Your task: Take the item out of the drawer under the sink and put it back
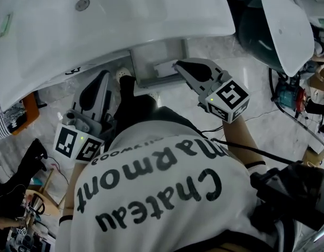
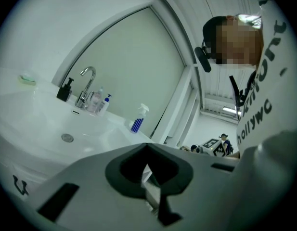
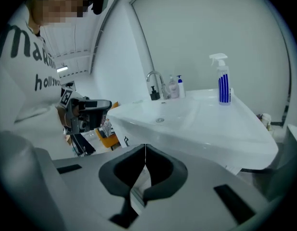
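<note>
A white sink (image 1: pixel 98 30) fills the top of the head view. Under its front edge sits a pale grey drawer unit (image 1: pixel 156 62); I cannot tell whether it stands open, and no item shows clearly. My right gripper (image 1: pixel 177 64) points at the unit's right side, its jaws shut with nothing between them (image 3: pixel 145 146). My left gripper (image 1: pixel 105 73) hangs lower left of the unit, beneath the sink's rim, also shut and empty (image 2: pixel 147 146). Both gripper views look over the sink's basin (image 3: pixel 196 119) from below rim height.
A faucet (image 2: pixel 86 83), a black dispenser (image 2: pixel 65 89) and a blue spray bottle (image 3: pixel 224 83) stand on the sink. A white oval fixture (image 1: pixel 288 25) is at the right, with cables and tools (image 1: pixel 290 96) on the marble floor. An orange object (image 1: pixel 30 109) lies left.
</note>
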Motion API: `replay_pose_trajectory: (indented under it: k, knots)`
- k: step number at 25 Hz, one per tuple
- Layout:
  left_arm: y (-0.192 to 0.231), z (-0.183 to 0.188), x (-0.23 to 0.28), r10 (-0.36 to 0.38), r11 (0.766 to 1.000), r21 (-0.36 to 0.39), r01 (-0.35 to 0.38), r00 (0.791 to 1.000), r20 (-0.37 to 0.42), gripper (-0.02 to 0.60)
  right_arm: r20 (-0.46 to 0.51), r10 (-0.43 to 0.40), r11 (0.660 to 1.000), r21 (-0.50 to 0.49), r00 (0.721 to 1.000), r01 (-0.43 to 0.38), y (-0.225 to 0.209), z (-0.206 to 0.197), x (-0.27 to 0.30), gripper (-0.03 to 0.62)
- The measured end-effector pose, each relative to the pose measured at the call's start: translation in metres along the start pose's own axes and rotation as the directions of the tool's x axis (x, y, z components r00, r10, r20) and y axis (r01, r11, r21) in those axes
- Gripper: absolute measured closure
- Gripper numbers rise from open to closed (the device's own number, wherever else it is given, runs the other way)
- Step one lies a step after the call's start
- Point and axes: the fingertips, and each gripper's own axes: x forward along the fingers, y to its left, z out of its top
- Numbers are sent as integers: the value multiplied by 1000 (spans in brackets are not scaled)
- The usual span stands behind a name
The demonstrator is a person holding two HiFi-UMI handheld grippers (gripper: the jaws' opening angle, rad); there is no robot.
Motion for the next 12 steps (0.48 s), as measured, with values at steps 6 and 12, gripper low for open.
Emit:
replay_pose_trajectory:
  k: [6,12]
  knots:
    - [17,-32,6,17,1000,-20,-19,996,-85,574,-147,1,997,-71,989,-11,-12,-52,24,582]
    - [25,-47,9,17,1000,-17,-19,991,-131,574,-298,21,991,-121,954,-60,-21,-103,50,582]
